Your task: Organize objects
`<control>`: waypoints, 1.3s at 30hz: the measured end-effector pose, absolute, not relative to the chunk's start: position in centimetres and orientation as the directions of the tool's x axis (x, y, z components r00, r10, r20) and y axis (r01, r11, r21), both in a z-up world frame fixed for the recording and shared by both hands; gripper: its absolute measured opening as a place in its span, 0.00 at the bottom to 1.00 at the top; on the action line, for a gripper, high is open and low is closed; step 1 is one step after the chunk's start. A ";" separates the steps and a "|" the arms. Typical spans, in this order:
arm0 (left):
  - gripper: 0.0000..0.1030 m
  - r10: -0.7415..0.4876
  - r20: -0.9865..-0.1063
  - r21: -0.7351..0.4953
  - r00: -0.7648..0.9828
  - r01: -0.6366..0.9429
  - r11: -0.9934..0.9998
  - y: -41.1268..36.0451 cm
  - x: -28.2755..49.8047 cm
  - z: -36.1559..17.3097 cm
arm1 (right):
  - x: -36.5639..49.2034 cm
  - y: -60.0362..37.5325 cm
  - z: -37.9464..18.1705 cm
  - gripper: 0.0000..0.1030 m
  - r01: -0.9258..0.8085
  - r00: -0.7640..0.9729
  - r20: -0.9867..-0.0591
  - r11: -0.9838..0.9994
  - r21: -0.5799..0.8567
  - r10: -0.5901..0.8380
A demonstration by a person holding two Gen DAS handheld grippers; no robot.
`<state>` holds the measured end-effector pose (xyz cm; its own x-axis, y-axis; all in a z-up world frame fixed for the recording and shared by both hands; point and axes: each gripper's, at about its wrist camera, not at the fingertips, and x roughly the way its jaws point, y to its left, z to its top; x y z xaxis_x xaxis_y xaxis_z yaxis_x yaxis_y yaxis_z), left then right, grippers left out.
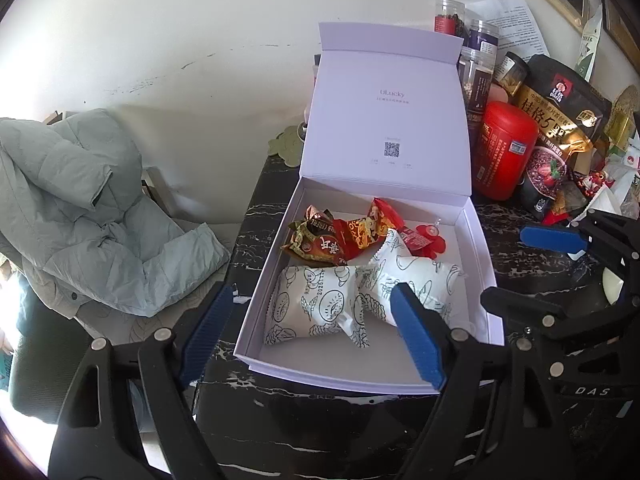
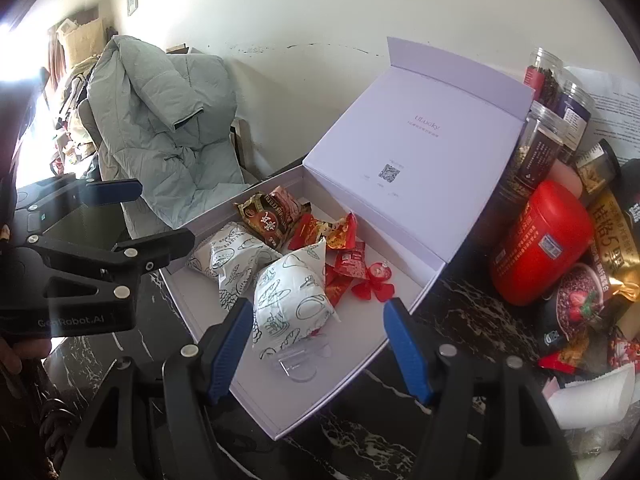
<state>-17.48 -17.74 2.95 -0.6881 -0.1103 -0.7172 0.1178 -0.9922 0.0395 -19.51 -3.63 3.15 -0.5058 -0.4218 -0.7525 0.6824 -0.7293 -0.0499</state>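
A white box (image 1: 340, 364) (image 2: 360, 340) stands open on the black marble table (image 1: 320, 424), its lid (image 1: 384, 120) upright at the back. Inside lie two white printed snack packets (image 1: 316, 304) (image 2: 292, 296), a brown and red packet (image 1: 316, 240) (image 2: 268, 220), small red candies (image 1: 424, 240) (image 2: 372, 288) and a clear plastic piece (image 2: 300, 360). My left gripper (image 1: 314, 300) (image 2: 166, 214) hangs open above the box's near left side. My right gripper (image 2: 320, 308) (image 1: 504, 266) hangs open above the near right part. Neither holds anything.
Right of the box crowd a red canister (image 1: 504, 148) (image 2: 540, 244), a dark oat bag (image 1: 560, 120), several clear jars (image 1: 476, 76) and loose wrappers. A grey-green padded jacket (image 1: 80, 200) (image 2: 160, 120) drapes over a chair left of the table. A hand (image 2: 16, 356) shows at the left edge.
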 end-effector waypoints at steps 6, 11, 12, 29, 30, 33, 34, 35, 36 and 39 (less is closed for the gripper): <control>0.85 -0.125 -0.695 0.036 -0.708 0.139 -0.990 -17.3 -15.4 4.9 | -17.5 -2.2 5.0 0.67 0.663 -0.539 -0.724 -0.747 -0.049 -0.431; 0.87 -0.117 -0.696 0.018 -0.708 0.146 -0.989 -16.8 -13.7 6.1 | -15.7 -0.8 6.9 0.71 0.649 -0.571 -0.690 -0.759 -0.048 -0.445; 0.88 -0.116 -0.696 0.014 -0.709 0.148 -0.989 -16.6 -13.3 6.4 | -15.2 -0.4 7.3 0.72 0.645 -0.579 -0.682 -0.763 -0.047 -0.447; 0.98 -0.171 -0.624 0.049 -0.763 0.180 -0.982 -13.0 -6.3 10.8 | -8.0 5.6 11.2 0.82 0.604 -0.655 -0.596 -0.796 -0.044 -0.464; 0.98 -0.173 -0.623 0.050 -0.763 0.182 -0.982 -12.8 -5.8 10.9 | -7.6 5.9 11.2 0.82 0.600 -0.658 -0.595 -0.798 -0.047 -0.460; 0.98 -0.180 -0.618 0.058 -0.765 0.184 -0.981 -12.1 -4.5 11.0 | -6.4 6.7 11.3 0.82 0.596 -0.663 -0.594 -0.802 -0.050 -0.455; 0.98 -0.181 -0.616 0.059 -0.767 0.184 -0.981 -11.9 -4.1 11.1 | -6.0 7.0 11.4 0.82 0.594 -0.665 -0.593 -0.803 -0.051 -0.455; 0.98 -0.181 -0.615 0.058 -0.768 0.184 -0.981 -11.7 -3.7 11.0 | -5.5 7.3 11.4 0.82 0.592 -0.666 -0.592 -0.805 -0.051 -0.453; 0.98 -0.181 -0.614 0.059 -0.769 0.184 -0.981 -11.4 -3.2 11.0 | -5.0 7.5 11.4 0.82 0.589 -0.668 -0.593 -0.806 -0.052 -0.450; 0.99 -0.193 -0.611 0.064 -0.768 0.196 -0.979 -10.8 -1.8 10.8 | -4.0 8.3 11.3 0.83 0.580 -0.674 -0.596 -0.813 -0.059 -0.437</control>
<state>-1.79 -10.80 10.76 -0.7675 -0.1932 -0.6112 0.1957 -0.9786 0.0635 -3.95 8.28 11.30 -0.6737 -0.4372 -0.5958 0.5798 -0.8126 -0.0593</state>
